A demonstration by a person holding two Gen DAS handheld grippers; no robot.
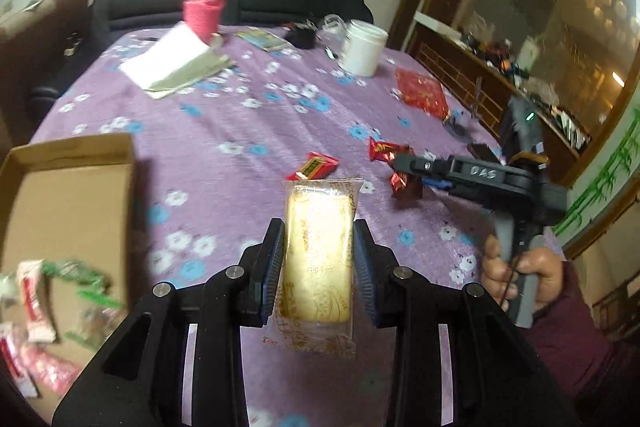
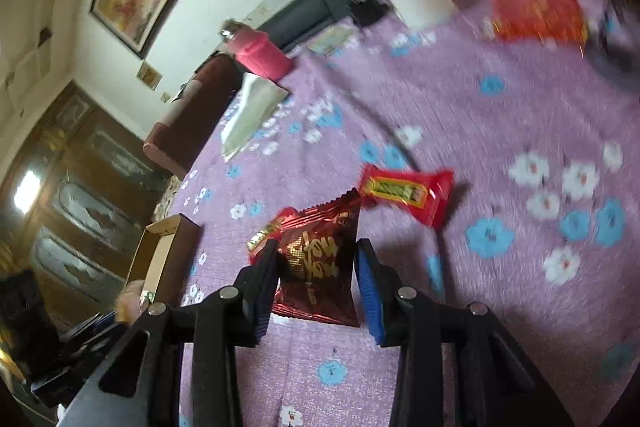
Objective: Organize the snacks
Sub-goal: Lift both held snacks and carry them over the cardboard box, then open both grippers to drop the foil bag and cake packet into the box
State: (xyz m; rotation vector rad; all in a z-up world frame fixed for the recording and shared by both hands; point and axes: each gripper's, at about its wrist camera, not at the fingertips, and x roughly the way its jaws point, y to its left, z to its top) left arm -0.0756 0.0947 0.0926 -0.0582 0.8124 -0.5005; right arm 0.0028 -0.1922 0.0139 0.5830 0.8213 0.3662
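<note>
Counts on the flowered table

There was one box (image 1: 72,187), one pink bottle (image 1: 202,7), one white jar (image 1: 364,47), one yellow snack (image 1: 318,259) and one dark red packet (image 2: 320,267); three small red candies (image 1: 316,165) (image 1: 386,149) (image 1: 402,181) lay loose on the cloth.

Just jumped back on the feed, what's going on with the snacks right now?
A person is sorting snacks on a flowered tablecloth with two handheld grippers. The left gripper is shut on a yellow wrapped cake, near a cardboard box that already holds several packets. The right gripper has a dark red snack packet between its fingers. More red candies lie loose on the cloth.
</note>
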